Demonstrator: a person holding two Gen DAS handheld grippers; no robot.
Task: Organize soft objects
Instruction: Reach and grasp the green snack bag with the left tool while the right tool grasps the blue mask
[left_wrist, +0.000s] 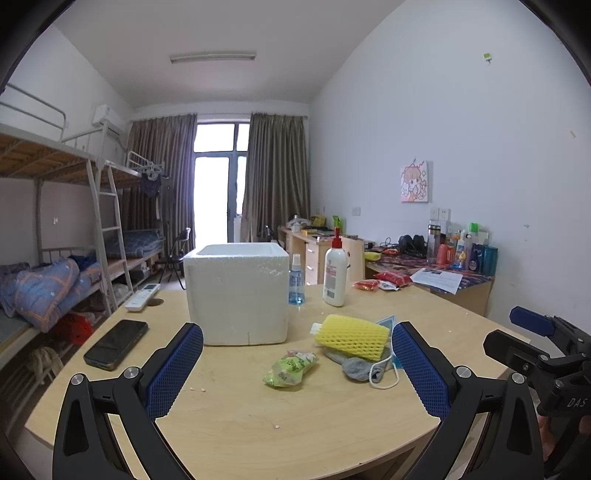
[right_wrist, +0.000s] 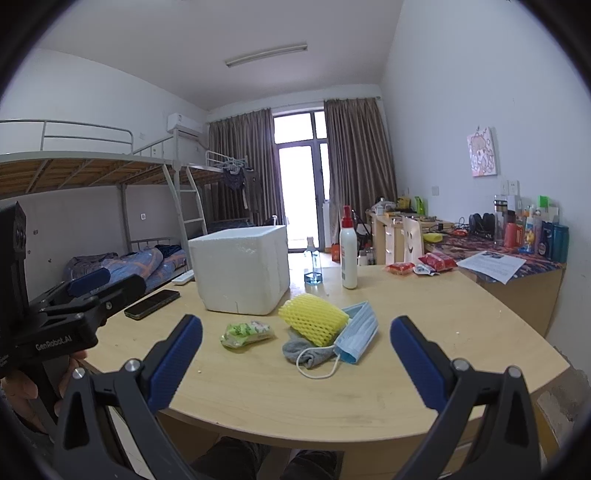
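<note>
Tools both gape wide, holding nothing, above the near edge of the bench (right_wrist: 424, 325): left tool (left_wrist: 297, 363), right tool (right_wrist: 295, 356). Ahead of the right tool, mid-bench, lies a pile: one yellow foam net (right_wrist: 314, 319) atop one grey sock (right_wrist: 308, 350), one blue mask (right_wrist: 356, 330) touching its right side. One green packet (right_wrist: 246, 333) lies just left of the pile, ahead of the left tool. Beyond stands one white foam box (right_wrist: 242, 269). Toward the far edge stand two bottles: a spray (left_wrist: 296, 280) and a lotion (left_wrist: 335, 275). One phone (left_wrist: 116, 343) lies near the left edge.
</note>
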